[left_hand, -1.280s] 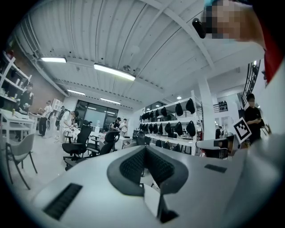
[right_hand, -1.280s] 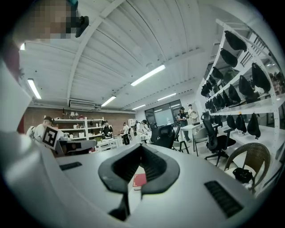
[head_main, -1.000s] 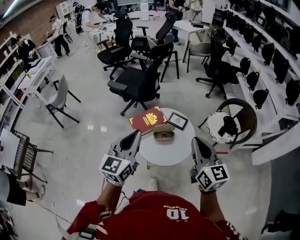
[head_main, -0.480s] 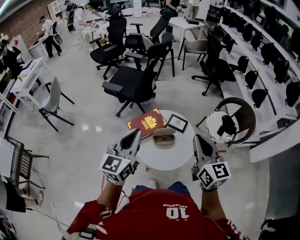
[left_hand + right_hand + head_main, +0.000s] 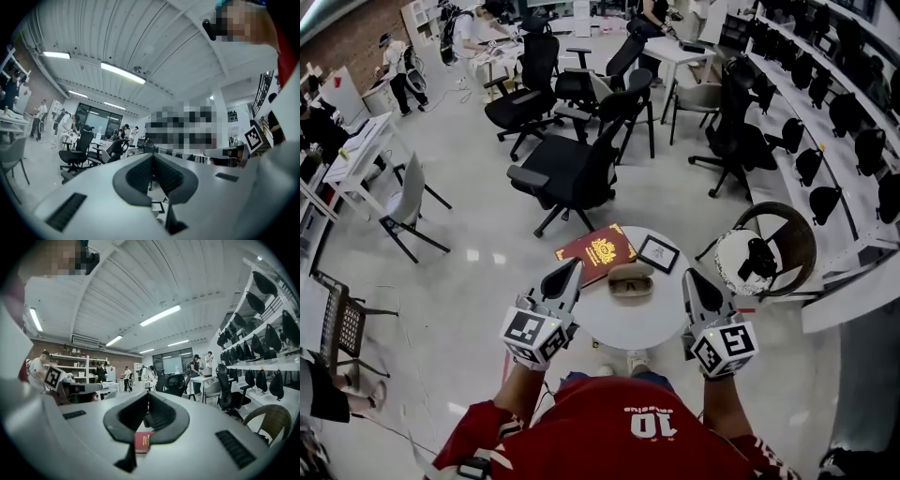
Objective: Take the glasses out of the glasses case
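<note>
A tan glasses case (image 5: pixel 630 279) lies closed in the middle of a small round white table (image 5: pixel 623 323). My left gripper (image 5: pixel 571 270) hovers at the table's left edge, jaws pressed together and empty. My right gripper (image 5: pixel 691 277) hovers at the table's right edge, also shut with nothing in it. In the left gripper view the left gripper (image 5: pixel 152 158) points above the table with its jaws meeting. The right gripper (image 5: pixel 147 398) in its own view is likewise closed, level with the room. The glasses themselves are not visible.
A red book (image 5: pixel 596 251) and a small black picture frame (image 5: pixel 657 253) lie at the table's far side; the book (image 5: pixel 142 440) also shows below the right jaws. A wicker chair (image 5: pixel 769 246) stands to the right, black office chairs (image 5: pixel 572 173) beyond the table.
The head view has shifted a little and the person's feet now show under the table's near edge. Both grippers stay shut at the table's sides.
</note>
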Tool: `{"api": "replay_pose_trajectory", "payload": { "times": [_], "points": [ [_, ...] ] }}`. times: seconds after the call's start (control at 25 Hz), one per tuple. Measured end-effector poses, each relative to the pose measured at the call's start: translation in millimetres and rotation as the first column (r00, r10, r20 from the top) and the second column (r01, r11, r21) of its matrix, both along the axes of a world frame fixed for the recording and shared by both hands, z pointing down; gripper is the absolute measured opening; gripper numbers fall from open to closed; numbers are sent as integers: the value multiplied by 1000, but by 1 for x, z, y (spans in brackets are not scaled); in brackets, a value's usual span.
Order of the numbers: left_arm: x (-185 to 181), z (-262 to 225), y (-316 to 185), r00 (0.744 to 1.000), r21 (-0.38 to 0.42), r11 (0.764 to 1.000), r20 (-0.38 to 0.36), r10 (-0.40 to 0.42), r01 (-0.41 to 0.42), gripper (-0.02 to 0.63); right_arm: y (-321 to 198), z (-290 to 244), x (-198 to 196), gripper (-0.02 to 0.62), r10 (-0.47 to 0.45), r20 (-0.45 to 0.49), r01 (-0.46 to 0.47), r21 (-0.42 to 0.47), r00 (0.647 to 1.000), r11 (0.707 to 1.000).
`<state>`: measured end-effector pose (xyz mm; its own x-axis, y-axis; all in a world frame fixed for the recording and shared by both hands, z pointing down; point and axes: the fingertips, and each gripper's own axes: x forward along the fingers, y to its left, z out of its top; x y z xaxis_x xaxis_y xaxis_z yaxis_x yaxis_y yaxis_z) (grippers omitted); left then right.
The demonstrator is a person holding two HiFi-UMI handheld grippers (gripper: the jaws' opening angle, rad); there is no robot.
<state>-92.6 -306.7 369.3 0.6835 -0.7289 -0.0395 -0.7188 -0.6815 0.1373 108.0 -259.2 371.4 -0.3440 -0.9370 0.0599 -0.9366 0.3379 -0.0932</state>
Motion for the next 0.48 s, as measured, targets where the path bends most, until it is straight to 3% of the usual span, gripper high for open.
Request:
{"api": "replay_pose_trajectory", "payload": {
  "times": [0.28, 0.36, 0.48],
  "points": [
    [3, -3, -7, 1000, 3, 1000, 0, -18, 18, 8, -16, 8, 3, 20, -59, -10, 58, -22, 998, 998],
    [6, 0, -8, 1000, 1, 1000, 0, -18, 18, 8, -20, 16, 3, 71, -86, -20, 85, -41, 996, 996],
    [11, 8, -11, 1000, -7, 1000, 10, -11, 11, 8, -30, 33, 4, 77, -115, -49, 111, -71, 992, 991]
  ]
}}
